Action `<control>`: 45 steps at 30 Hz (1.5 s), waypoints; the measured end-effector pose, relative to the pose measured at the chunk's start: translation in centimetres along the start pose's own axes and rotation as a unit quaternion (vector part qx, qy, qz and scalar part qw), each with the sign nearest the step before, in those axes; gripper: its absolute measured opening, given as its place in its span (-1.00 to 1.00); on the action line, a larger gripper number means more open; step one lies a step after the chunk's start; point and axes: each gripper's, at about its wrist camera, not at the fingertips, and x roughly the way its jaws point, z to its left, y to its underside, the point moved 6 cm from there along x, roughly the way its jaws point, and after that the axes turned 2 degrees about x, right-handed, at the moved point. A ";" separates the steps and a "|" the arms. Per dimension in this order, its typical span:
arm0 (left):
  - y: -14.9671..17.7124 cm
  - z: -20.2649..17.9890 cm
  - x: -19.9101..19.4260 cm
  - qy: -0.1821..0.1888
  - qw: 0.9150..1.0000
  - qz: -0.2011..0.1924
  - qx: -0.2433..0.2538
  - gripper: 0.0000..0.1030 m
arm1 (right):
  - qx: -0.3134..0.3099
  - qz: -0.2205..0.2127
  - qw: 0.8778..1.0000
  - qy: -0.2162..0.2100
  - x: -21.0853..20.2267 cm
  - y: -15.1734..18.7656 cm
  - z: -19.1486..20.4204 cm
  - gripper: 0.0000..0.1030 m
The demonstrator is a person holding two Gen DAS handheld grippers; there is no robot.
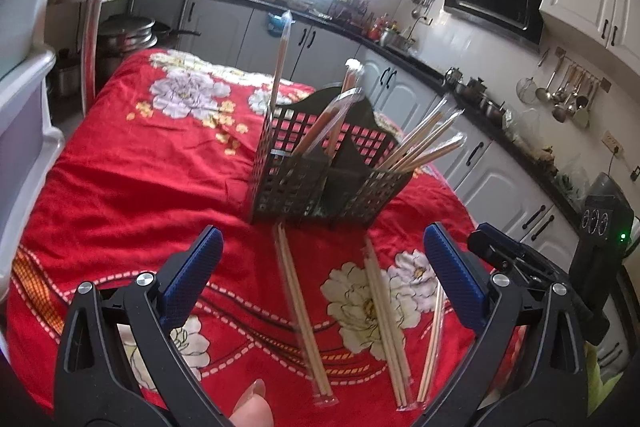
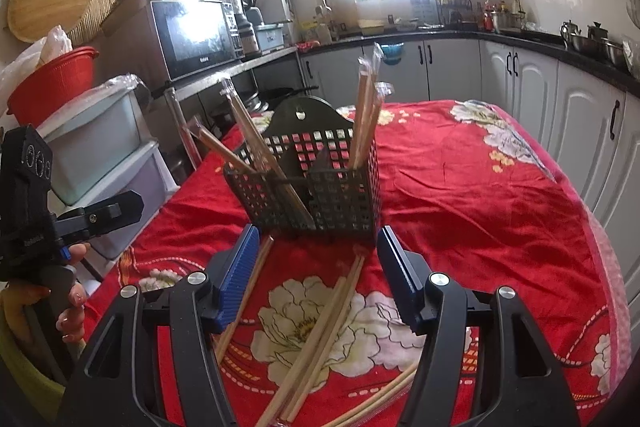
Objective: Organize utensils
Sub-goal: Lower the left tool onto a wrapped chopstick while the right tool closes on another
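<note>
A black perforated utensil caddy (image 1: pixel 320 179) stands on the red floral cloth (image 1: pixel 140 187), with several wrapped chopstick pairs leaning in its compartments. More wrapped chopstick pairs (image 1: pixel 304 315) lie loose on the cloth in front of it. My left gripper (image 1: pixel 324 267) hangs open above them, its blue pads wide apart and holding nothing. In the right wrist view the caddy (image 2: pixel 320 187) is straight ahead. My right gripper (image 2: pixel 318 279) is open over the loose chopsticks (image 2: pixel 320 339), gripping none of them. One pair (image 2: pixel 244 299) lies under its left pad.
Stacked plastic drawers (image 1: pixel 24 107) stand against the table's left side. A microwave (image 2: pixel 192 35) and a red basket (image 2: pixel 52 79) sit beyond them. White cabinets (image 2: pixel 580 131) with a dark counter run along the back and right. A hand (image 2: pixel 72 295) holds the other gripper.
</note>
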 end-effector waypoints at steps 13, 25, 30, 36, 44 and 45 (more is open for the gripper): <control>3.9 0.5 4.3 0.000 0.998 0.068 -0.014 0.80 | 0.016 0.045 0.999 0.012 2.3 2.4 -1.8 0.15; 5.0 1.0 7.4 0.005 0.994 0.106 -0.019 0.60 | 0.022 0.085 0.996 0.023 5.8 3.2 -2.7 -0.03; 4.8 1.6 8.8 -0.002 0.993 0.114 -0.027 0.10 | 0.023 0.099 0.994 0.027 7.5 3.1 -3.3 -0.24; 4.4 2.6 10.9 0.000 0.990 0.133 -0.047 -0.20 | 0.021 0.113 0.993 0.035 9.4 2.6 -4.1 -0.42; 3.8 3.5 13.2 -0.002 0.987 0.146 -0.068 -0.35 | 0.024 0.135 0.990 0.036 12.2 2.6 -4.9 -0.44; 3.8 3.7 13.5 -0.003 0.987 0.147 -0.071 -0.35 | 0.023 0.138 0.990 0.037 12.5 2.7 -4.9 -0.44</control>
